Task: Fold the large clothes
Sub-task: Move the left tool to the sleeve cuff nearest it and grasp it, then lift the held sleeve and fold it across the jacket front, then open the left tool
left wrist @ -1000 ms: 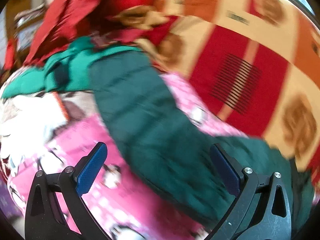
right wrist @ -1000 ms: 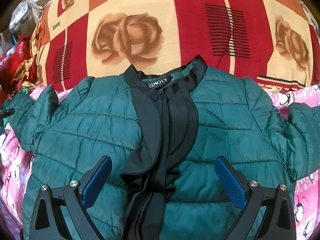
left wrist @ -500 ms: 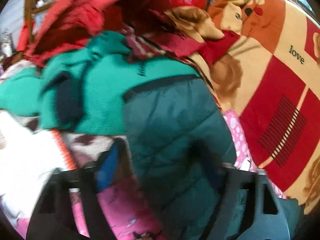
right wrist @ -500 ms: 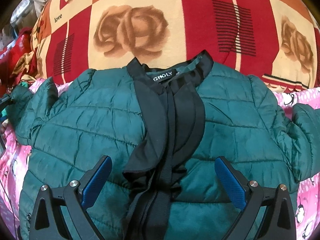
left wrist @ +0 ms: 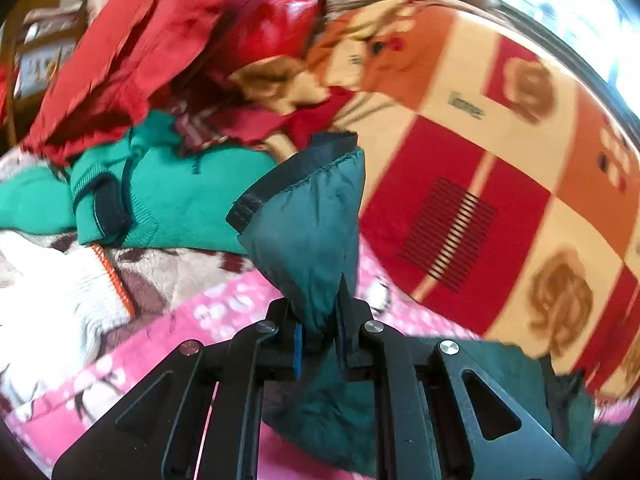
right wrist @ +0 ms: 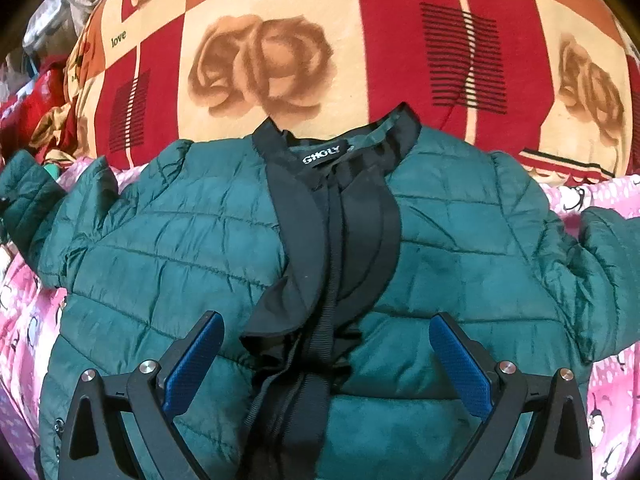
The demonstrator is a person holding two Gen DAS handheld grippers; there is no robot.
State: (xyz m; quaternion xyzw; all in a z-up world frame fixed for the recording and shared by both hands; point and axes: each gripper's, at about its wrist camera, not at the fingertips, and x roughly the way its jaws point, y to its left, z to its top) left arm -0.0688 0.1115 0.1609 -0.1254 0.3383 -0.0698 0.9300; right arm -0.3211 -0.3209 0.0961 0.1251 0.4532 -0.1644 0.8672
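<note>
Black "GHOLY" label (right wrist: 321, 159) inside green puffer jacket (right wrist: 160, 240) collar

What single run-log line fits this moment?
left gripper: shut on jacket sleeve | right gripper: open above jacket | fold: not yet made

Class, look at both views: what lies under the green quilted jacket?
Under the jacket lies a pink penguin-print sheet, showing at both sides. Beyond the collar lies a rose-patterned blanket. What is beneath the jacket's middle is covered.
</note>
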